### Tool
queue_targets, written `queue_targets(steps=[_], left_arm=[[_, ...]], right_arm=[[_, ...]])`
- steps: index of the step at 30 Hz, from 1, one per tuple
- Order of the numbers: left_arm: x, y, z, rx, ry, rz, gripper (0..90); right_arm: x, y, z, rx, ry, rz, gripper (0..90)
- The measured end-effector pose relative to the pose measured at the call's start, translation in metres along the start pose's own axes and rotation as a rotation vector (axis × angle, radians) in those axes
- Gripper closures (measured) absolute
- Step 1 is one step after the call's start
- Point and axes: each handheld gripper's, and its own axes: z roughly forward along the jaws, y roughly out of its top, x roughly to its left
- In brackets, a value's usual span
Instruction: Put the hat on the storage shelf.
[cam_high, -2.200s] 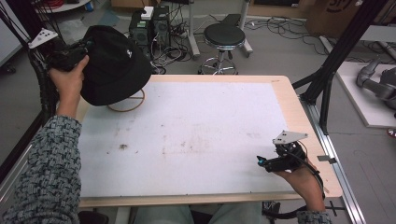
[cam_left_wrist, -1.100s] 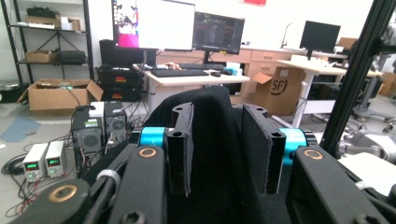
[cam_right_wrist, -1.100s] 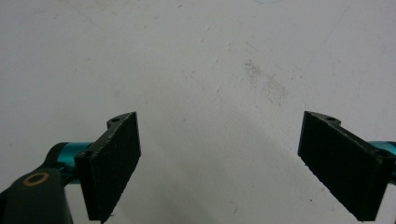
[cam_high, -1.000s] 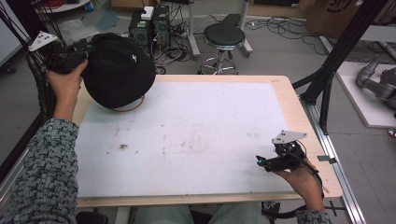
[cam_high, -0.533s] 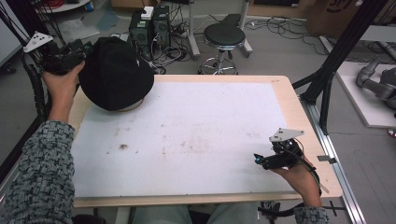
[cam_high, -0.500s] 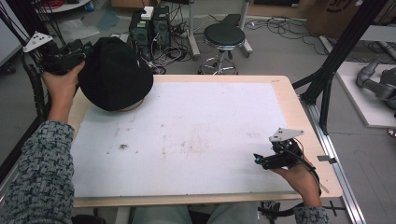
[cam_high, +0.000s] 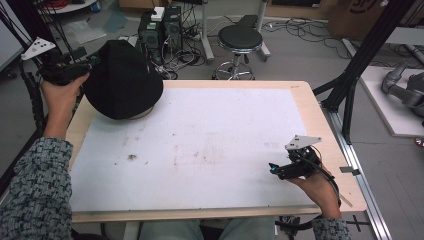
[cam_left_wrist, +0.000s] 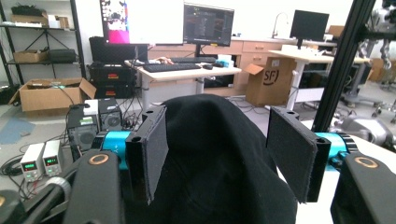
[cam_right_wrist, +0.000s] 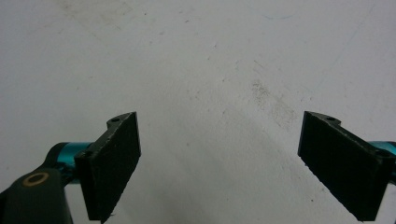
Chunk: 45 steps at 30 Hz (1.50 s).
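At table's far-left corner (cam_high: 80, 117), black hat (cam_high: 122, 80).

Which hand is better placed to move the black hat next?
Left. The left gripper is at the hat, with the hat's fabric between jaws that have just been opening. The right gripper sits open over bare table, far across.

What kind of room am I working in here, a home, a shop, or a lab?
Most likely a robotics or computer lab. Desks with monitors and a keyboard stand behind the table, computer towers with loose cables sit on the floor, and cardboard boxes lie around.
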Motion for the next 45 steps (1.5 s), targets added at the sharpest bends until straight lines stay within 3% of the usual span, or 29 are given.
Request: queue_targets(steps=[21,23,27,34,45], left_arm=[[-0.030,-0.024,-0.038,0.056,-0.053,0.006,29.6],[-0.034,-0.028,-0.042,0.042,-0.062,-0.004,29.0],[-0.041,-0.036,-0.050,0.048,-0.061,0.011,28.9],[-0.048,-0.053,-0.061,0.050,-0.024,0.023,28.7],[-0.061,-0.084,-0.075,0.053,-0.007,0.023,28.6]], right_arm=[[-0.005,0.012,0.014,0.000,0.023,-0.021,12.9],[-0.005,0.012,0.015,-0.001,0.021,-0.018,12.9],[-0.004,0.014,0.017,0.010,0.024,-0.018,12.9],[-0.005,0.014,0.017,0.003,0.024,-0.020,12.9],[-0.005,0.014,0.017,0.002,0.025,-0.020,12.9]])
